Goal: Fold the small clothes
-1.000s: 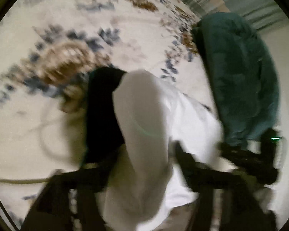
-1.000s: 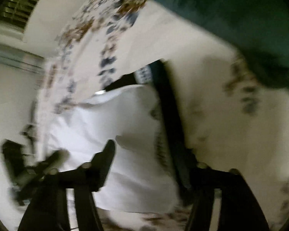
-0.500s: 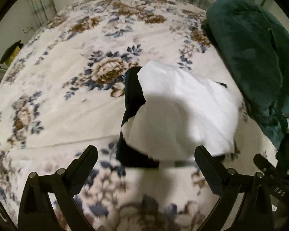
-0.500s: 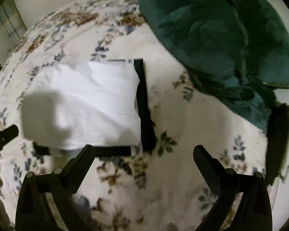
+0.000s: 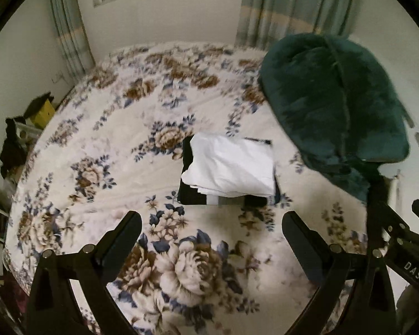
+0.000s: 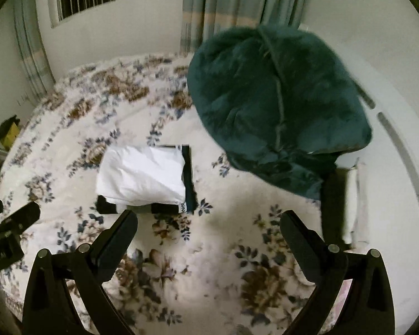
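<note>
Left gripper [image 5: 211,223] and right gripper [image 6: 208,222] both spread wide, holding nothing. Folded white garment [image 5: 231,164] on a folded black garment [image 5: 187,192], just ahead of both, on floral bedspread [image 5: 120,139]. Green blanket [image 5: 332,111] ahead-right; curtains [image 5: 290,2] behind.

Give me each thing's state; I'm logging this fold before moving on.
White garment: folded, lying on the dark garment.
Dark garment: folded flat on the bed, underneath.
Green blanket: bunched in a heap.
Left gripper: open, empty.
Right gripper: open, empty.
Curtains: drawn aside.
</note>
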Motion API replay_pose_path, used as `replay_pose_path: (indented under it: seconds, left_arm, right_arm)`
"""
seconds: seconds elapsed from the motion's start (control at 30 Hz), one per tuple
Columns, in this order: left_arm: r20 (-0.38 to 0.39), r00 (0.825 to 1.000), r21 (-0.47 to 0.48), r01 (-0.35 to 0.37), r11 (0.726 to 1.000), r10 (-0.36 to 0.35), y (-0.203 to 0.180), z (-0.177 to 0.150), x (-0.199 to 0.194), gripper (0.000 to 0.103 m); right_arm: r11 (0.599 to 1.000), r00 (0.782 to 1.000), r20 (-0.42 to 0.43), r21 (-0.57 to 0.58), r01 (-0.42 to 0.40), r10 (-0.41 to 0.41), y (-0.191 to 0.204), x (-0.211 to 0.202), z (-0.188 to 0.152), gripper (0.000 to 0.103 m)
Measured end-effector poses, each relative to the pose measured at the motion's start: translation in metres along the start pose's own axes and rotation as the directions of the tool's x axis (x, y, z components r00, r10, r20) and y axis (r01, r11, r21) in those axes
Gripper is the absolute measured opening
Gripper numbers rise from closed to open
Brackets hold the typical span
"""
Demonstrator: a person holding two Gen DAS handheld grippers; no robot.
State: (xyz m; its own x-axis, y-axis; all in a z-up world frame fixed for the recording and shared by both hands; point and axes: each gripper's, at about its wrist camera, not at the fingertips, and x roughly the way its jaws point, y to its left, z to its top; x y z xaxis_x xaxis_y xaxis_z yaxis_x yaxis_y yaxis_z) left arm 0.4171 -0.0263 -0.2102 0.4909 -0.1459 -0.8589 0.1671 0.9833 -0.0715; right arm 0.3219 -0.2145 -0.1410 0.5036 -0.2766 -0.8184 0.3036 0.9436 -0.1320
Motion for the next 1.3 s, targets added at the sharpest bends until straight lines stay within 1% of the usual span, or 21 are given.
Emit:
replay_pose_path:
  seconds: [0.13,0.27,0.4,0.5,0.6,0.7,0.77,1.0,1.3]
  left_arm:
    - [0.052,0.999,0.012,0.0,1.0,-0.001,-0.011,-0.007,-0.067,0.103]
    - [0.094,0.996,0.015,-0.01,1.0,0.008,-0.016,-0.015,-0.116,0.103]
    - [0.141,0.99,0.022,-0.031,0.999,0.027,-0.021,-0.023,-0.158,0.103]
    - [0.167,0.985,0.018,-0.034,0.999,0.031,-0.022,-0.03,-0.18,0.103]
    - [0.189,0.982,0.014,-0.033,0.999,0.03,-0.024,-0.037,-0.201,0.103]
    - [0.203,0.979,0.009,-0.029,1.0,0.027,-0.026,-0.044,-0.217,0.103]
    - [0.214,0.976,0.003,-0.03,1.0,0.029,-0.026,-0.048,-0.225,0.103]
    - [0.224,0.974,-0.009,-0.035,0.999,0.036,-0.026,-0.055,-0.238,0.103]
    - [0.236,0.97,-0.034,-0.048,0.998,0.055,-0.022,-0.059,-0.248,0.103]
  right_arm:
    - [1.0,0.999,0.048,0.016,-0.01,0.01,-0.019,-0.074,-0.005,0.103]
    - [1.0,0.994,0.112,0.021,-0.017,0.015,-0.034,-0.144,-0.01,0.103]
    - [1.0,0.984,0.177,0.007,-0.021,0.019,-0.044,-0.206,-0.016,0.103]
    - [0.999,0.976,0.214,0.008,-0.033,0.031,-0.051,-0.247,-0.022,0.103]
    - [0.999,0.971,0.234,0.007,-0.048,0.045,-0.055,-0.277,-0.03,0.103]
    - [0.998,0.967,0.25,0.001,-0.059,0.056,-0.058,-0.298,-0.037,0.103]
    - [0.998,0.965,0.256,-0.002,-0.065,0.063,-0.059,-0.305,-0.04,0.103]
    - [0.997,0.958,0.279,-0.009,-0.071,0.071,-0.064,-0.328,-0.049,0.103]
    - [0.997,0.955,0.288,-0.01,-0.073,0.073,-0.065,-0.331,-0.049,0.103]
